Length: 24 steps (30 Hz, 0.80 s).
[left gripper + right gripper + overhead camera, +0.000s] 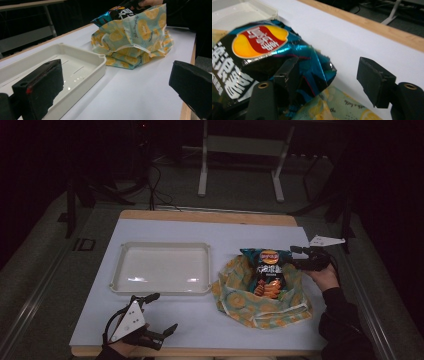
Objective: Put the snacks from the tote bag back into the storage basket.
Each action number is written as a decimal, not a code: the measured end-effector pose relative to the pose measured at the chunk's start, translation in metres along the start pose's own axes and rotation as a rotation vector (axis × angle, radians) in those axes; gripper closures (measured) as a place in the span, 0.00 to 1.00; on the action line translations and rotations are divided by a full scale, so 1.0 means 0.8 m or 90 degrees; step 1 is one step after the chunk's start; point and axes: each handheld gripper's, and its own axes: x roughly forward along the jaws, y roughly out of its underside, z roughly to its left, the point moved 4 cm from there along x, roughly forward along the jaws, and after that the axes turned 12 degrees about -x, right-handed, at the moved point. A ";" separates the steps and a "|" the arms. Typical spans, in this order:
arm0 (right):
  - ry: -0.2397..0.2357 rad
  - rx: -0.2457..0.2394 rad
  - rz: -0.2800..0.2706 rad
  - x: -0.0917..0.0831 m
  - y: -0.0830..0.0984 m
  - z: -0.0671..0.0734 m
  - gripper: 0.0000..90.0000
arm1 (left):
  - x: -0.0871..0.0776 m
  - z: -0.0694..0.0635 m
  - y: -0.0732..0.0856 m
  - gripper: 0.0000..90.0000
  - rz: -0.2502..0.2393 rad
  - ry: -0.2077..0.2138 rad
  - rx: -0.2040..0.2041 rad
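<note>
Chip bag [268, 270] in fabric bag [260, 307]

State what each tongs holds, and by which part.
Nothing is held. The right tongs stand open at the chip bag's top corner, one jaw touching it; the left tongs are open over the table.

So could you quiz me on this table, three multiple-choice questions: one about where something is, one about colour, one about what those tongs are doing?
1. Where is the crisp bag?
A. in the white tray
B. in the fruit-print cloth bag
C. on the floor

2. What colour is the tray?
A. white
B. red
C. black

3. How are the left tongs?
A. shut on the tray
B. shut on the cloth
C. open, holding nothing

Answers: B, it sticks up out of the cloth bag; A, the high view shows it white; C, both jaws stand wide apart over bare table.
</note>
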 end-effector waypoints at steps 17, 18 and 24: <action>-0.073 0.002 0.021 0.017 0.006 0.006 0.98 | 0.001 0.000 0.001 0.00 0.006 0.001 0.006; -0.072 0.000 0.021 0.017 0.005 0.007 0.99 | 0.001 0.000 0.001 0.00 0.006 0.001 0.006; -0.062 -0.005 0.020 0.015 0.002 0.010 1.00 | 0.002 0.000 0.001 0.00 0.006 0.001 0.007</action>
